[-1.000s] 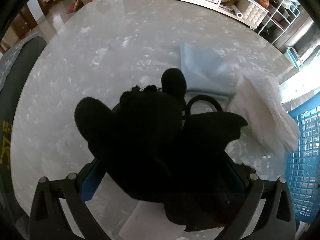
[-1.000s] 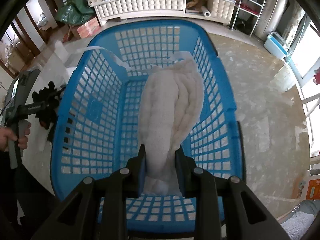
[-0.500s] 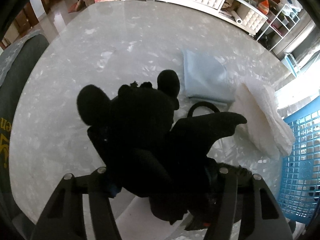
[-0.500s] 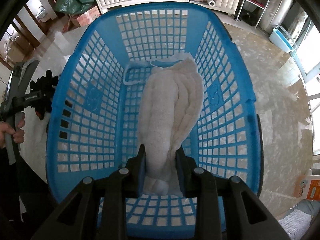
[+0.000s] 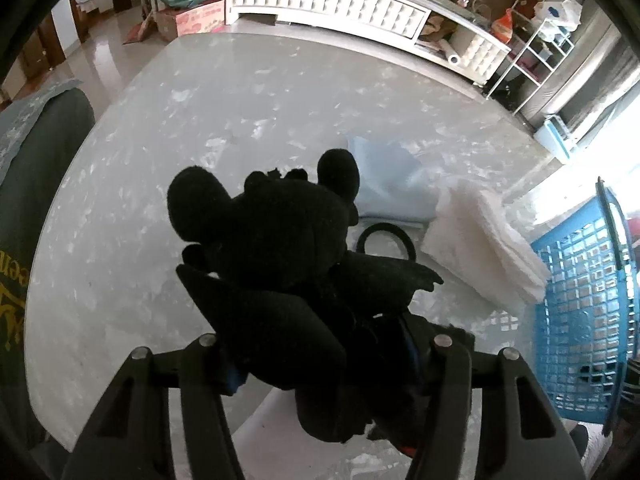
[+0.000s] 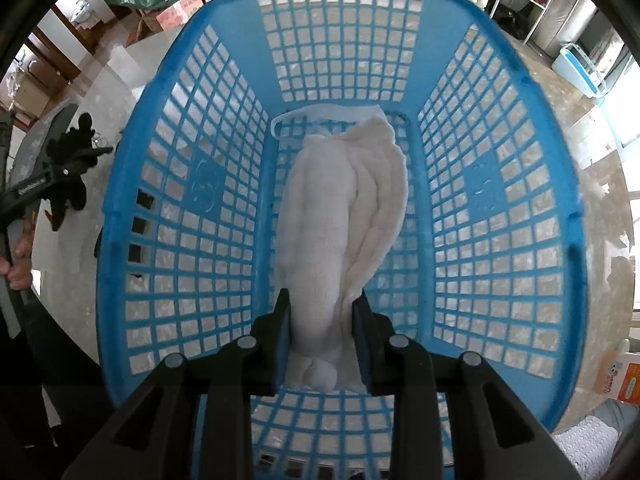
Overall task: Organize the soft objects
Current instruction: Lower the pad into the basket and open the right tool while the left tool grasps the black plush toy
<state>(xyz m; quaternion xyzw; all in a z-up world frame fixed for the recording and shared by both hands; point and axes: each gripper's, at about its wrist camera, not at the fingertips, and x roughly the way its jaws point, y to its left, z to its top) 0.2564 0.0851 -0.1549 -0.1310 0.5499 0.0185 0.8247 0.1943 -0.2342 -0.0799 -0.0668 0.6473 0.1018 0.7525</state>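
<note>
My left gripper (image 5: 320, 360) is shut on a black plush toy (image 5: 280, 248) and holds it above the marble table (image 5: 160, 160). It also shows at the left of the right wrist view (image 6: 68, 172). My right gripper (image 6: 322, 340) is shut on a white towel (image 6: 340, 216) that hangs down inside the blue basket (image 6: 200, 184), its far end near the basket floor. On the table lie a folded white towel (image 5: 480, 248), a light blue cloth (image 5: 388, 184) and a black ring (image 5: 386, 242). The basket stands at the table's right (image 5: 580, 312).
A dark chair back (image 5: 36, 184) stands at the table's left edge. A white cabinet (image 5: 328, 0) and a wire shelf (image 5: 540, 48) stand beyond the table. A white paper (image 5: 272, 428) lies under the left gripper.
My left gripper closed on the black plush toy and lifted it off the table. My right gripper lowered the white towel deeper into the blue basket.
</note>
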